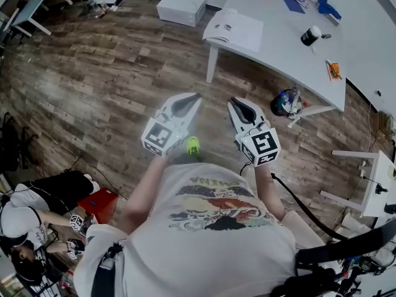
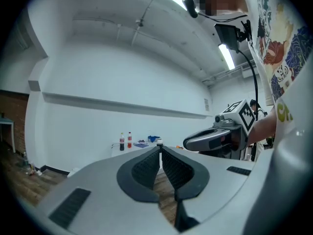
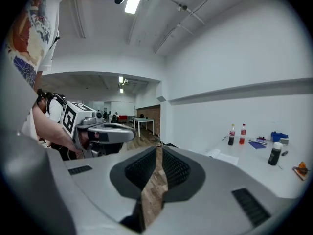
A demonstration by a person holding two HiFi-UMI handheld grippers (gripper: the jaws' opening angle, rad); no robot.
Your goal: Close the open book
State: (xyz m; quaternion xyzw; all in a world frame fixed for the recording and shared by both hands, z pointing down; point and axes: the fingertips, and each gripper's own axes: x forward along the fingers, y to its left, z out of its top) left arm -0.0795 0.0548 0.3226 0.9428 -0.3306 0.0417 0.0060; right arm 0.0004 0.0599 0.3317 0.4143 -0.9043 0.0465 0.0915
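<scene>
Open book (image 1: 234, 28) lying flat at the near edge of the white table (image 1: 291, 51), well ahead of both grippers, left gripper (image 1: 193, 98) and right gripper (image 1: 235, 103) side by side above the wooden floor (image 1: 93, 73), jaws of each pressed together, nothing between them.

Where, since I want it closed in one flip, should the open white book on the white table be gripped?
Probably the free page edge at the corner of the white table: the open white book lies flat there, that edge curling at the rim. Come in from the corner side.
</scene>
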